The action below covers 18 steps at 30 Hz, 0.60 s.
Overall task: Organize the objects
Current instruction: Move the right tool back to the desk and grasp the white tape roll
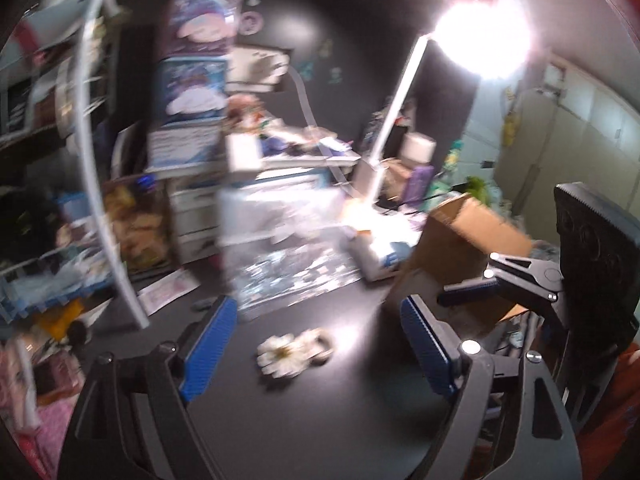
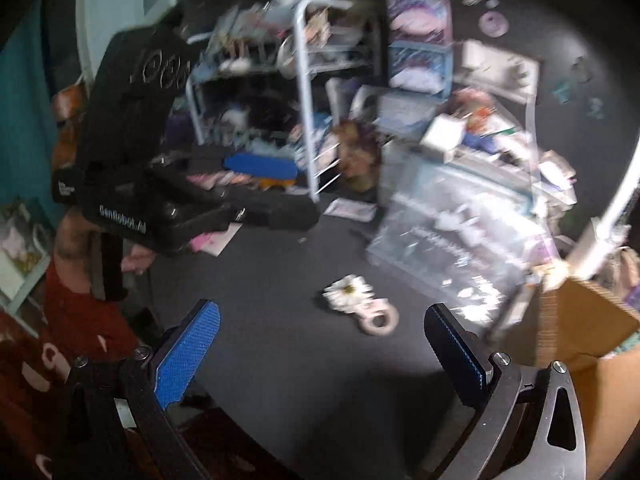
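"GenRobot.AI" in white on the left tool (image 2: 276, 204) body

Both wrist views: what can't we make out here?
- Shelf clutter: motion blur in both views; items unreadable.
- Cardboard box: inside hidden by its own walls; cut off at the right wrist view's edge.
- Clear plastic bin: glare and blur; contents unclear.
- Lamp head: blown out, left wrist view.
- White flower piece with a ring: too blurred to tell what it is.
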{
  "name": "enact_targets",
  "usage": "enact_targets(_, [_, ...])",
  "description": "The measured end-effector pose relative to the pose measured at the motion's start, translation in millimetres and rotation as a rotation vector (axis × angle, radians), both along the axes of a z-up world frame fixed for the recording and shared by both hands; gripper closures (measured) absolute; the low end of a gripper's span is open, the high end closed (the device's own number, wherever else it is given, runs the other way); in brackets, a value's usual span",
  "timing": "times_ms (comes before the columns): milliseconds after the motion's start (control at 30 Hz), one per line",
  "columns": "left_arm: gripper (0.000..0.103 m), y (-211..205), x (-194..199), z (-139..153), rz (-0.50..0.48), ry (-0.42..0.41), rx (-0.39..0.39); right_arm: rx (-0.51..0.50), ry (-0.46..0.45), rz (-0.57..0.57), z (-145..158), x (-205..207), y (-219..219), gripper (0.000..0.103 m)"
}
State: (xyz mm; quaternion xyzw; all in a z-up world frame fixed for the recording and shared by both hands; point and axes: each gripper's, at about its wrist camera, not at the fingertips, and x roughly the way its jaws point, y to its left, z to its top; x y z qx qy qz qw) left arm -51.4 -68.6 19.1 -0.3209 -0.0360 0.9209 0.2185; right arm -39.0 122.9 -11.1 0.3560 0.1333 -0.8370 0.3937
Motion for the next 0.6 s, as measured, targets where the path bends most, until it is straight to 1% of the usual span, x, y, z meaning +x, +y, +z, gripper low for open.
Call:
enact_targets(67, [0.021,-10,3,-12,0.019,-0.012,-0.012,0.012,-0.035,0.009,-18,-3,-12,0.001])
enact_targets(100, [0.021,-13,4,-17,0.022,-0.019,-0.012,0.024,-0.053,0.004,-31,-7,-19,0.003])
enact_targets(133, [0.021,-16,6,-23,0.024,-0.028,-0.01,0.033,-0.062,-0.002,-40,-10,-22,0.005])
enact_targets(167, [0.021,-20,7,-29,0.027,-0.037,-0.009,0.046,-0.074,-0.014,-51,-15,-25,0.011])
enact_targets(200, [0.021,-22,8,-35,0.031,-0.046,-0.01,0.069,-0.079,-0.043,-64,-23,-28,0.013])
enact_targets(267, [0.021,-26,9,-43,0.036,-0.059,-0.01,0.102,-0.074,-0.091,-83,-35,-29,0.014])
enact_targets(333, [0.021,-28,9,-51,0.04,-0.074,-0.004,0.136,-0.07,-0.133,-100,-51,-31,0.022])
enact_targets(367, [0.021,-29,10,-54,0.039,-0.081,-0.001,0.146,-0.077,-0.149,-106,-58,-31,0.03])
enact_targets(400, [0.021,-29,9,-56,0.038,-0.086,0.001,0.151,-0.087,-0.158,-110,-63,-30,0.034])
enact_targets(467, [0.021,-29,9,-61,0.034,-0.095,0.005,0.157,-0.106,-0.175,-119,-76,-29,0.037])
enact_targets(600, [0.021,-28,8,-63,0.037,-0.104,0.008,0.186,-0.08,-0.2,-128,-91,-26,0.051])
